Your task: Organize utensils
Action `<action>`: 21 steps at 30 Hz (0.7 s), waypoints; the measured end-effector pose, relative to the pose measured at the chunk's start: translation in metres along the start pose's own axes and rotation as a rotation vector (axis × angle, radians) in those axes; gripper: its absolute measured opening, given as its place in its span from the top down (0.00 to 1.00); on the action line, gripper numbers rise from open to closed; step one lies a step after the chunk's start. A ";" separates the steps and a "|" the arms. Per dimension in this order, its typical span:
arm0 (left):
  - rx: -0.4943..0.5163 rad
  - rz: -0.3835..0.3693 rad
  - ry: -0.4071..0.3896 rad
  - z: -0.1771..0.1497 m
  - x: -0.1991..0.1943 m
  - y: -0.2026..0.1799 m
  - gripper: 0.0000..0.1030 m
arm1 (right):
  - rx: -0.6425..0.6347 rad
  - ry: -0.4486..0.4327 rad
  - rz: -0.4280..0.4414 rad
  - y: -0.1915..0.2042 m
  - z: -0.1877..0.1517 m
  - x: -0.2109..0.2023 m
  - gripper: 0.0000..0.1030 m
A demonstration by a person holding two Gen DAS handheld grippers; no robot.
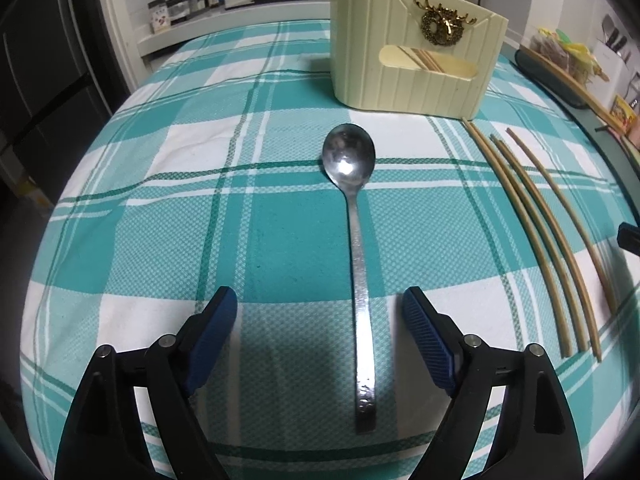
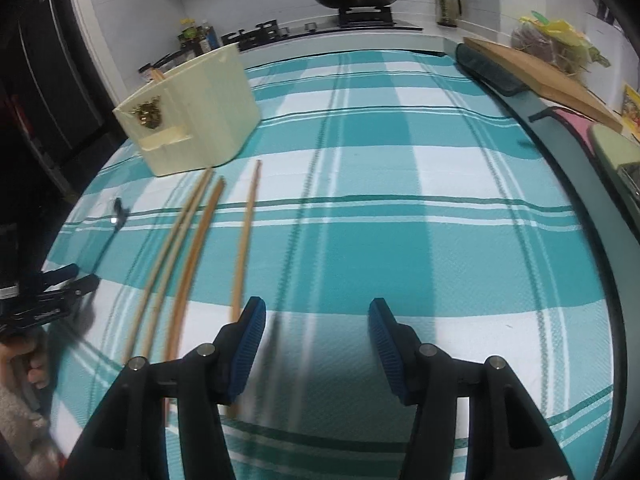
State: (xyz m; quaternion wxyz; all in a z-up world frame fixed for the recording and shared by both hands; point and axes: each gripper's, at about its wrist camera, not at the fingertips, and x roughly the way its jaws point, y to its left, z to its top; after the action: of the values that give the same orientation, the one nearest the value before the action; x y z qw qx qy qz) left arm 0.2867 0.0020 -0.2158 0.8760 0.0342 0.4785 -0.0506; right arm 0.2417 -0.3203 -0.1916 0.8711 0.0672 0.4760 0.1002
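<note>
both claws gape wide: left gripper (image 1: 320, 308) straddles shiny steel spoon (image 1: 354, 216), right gripper (image 2: 317, 320) beside chopsticks (image 2: 188, 256).

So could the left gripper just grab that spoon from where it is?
Probably yes: the left gripper is open, the spoon handle lies flat between its fingers, and nothing covers it.

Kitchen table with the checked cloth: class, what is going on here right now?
A person is tidying utensils with a hand-held gripper in each hand. The left hand-held gripper is open, its jaws either side of the handle of a metal spoon lying on the checked tablecloth, not yet gripping it. The right hand-held gripper is also open and empty, just right of four loose chopsticks. The cream utensil holder stands behind, already holding some chopsticks.
</note>
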 end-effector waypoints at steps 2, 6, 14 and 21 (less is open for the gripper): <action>0.022 -0.005 0.009 0.001 0.000 0.000 0.16 | -0.040 0.037 0.024 0.017 0.007 0.007 0.47; 0.056 -0.033 0.033 0.001 0.001 0.005 0.13 | -0.131 0.101 -0.004 0.039 0.017 0.025 0.47; 0.082 -0.051 0.075 0.000 0.002 0.020 0.06 | -0.238 0.175 -0.074 0.052 0.020 0.053 0.59; 0.102 -0.067 0.101 0.008 0.007 0.019 0.05 | -0.241 0.182 -0.080 0.046 0.018 0.050 0.57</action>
State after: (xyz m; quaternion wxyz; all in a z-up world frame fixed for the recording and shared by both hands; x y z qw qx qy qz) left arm 0.2996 0.0192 -0.2168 0.8458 0.0651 0.5196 -0.1023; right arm 0.2785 -0.2637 -0.2130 0.8295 -0.0661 0.5397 0.1275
